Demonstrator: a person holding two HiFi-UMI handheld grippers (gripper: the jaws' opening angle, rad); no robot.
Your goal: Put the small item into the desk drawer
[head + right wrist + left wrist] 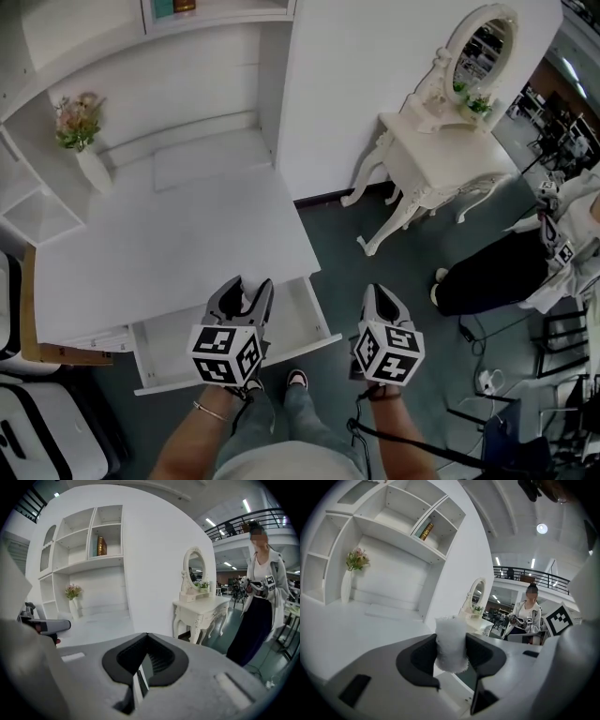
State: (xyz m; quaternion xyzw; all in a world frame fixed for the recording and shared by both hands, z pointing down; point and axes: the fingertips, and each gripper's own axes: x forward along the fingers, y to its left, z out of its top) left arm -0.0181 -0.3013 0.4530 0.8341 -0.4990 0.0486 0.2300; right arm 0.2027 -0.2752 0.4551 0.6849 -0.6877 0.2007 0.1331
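Observation:
A small white fluffy item [451, 643] stands upright between the two dark pads of my left gripper [451, 654], which is shut on it. In the head view the left gripper [243, 300] hovers over the open white drawer [302, 323] at the front of the white desk [169, 244]. The item itself is hard to make out there. My right gripper [381, 302] hangs to the right of the drawer, above the dark floor. Its jaws [143, 668] are shut with nothing between them.
A white vase of flowers [81, 131] stands at the desk's back left under the shelf unit. A white vanity table with an oval mirror [450, 159] is at the right. A person in dark clothes [502, 272] stands beyond it. A chair [37, 422] sits at lower left.

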